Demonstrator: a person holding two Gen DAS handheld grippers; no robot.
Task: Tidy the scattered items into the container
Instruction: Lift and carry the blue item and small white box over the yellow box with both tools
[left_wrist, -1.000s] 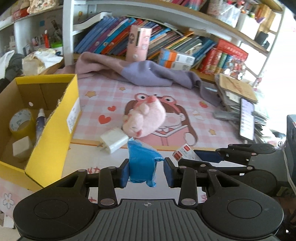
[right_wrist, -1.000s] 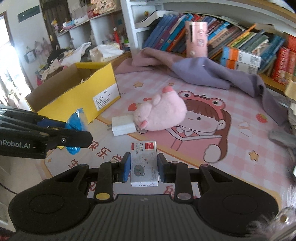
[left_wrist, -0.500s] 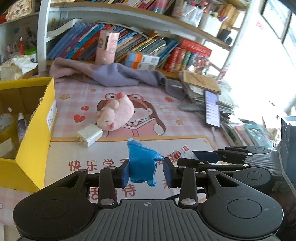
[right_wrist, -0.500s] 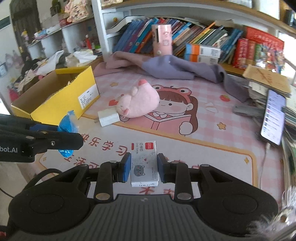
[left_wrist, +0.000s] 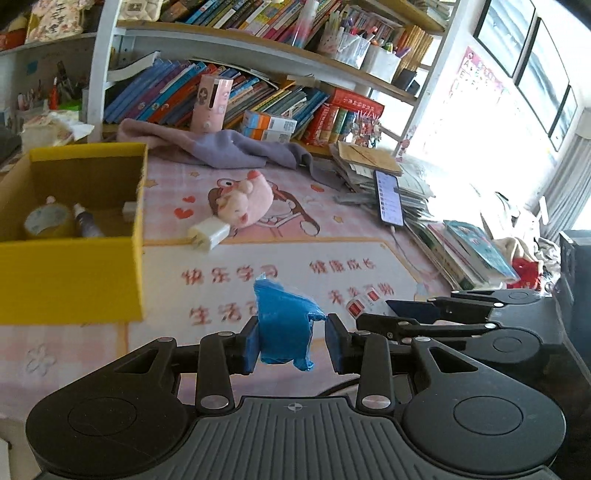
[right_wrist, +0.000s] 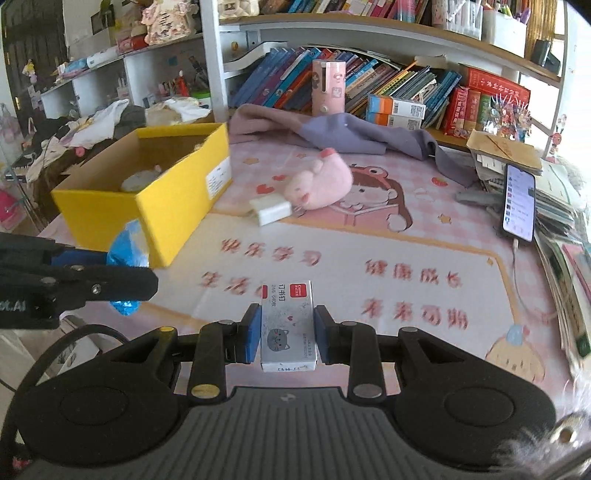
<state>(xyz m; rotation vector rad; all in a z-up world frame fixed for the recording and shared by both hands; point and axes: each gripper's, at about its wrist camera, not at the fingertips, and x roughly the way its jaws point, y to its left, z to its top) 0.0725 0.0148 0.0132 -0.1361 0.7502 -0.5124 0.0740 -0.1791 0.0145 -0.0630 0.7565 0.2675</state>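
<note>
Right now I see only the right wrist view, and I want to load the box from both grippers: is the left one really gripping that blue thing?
Observer: Yes, the left gripper pinches the crumpled blue bag between its pads.
Operator: What is already inside the yellow box?
Observer: A tape roll, a small bottle and a white block lie in the yellow box.

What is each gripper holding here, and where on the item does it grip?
The left gripper pinches a crumpled blue plastic bag at its lower sides. The right gripper clamps a small staples box across its long sides.
</note>
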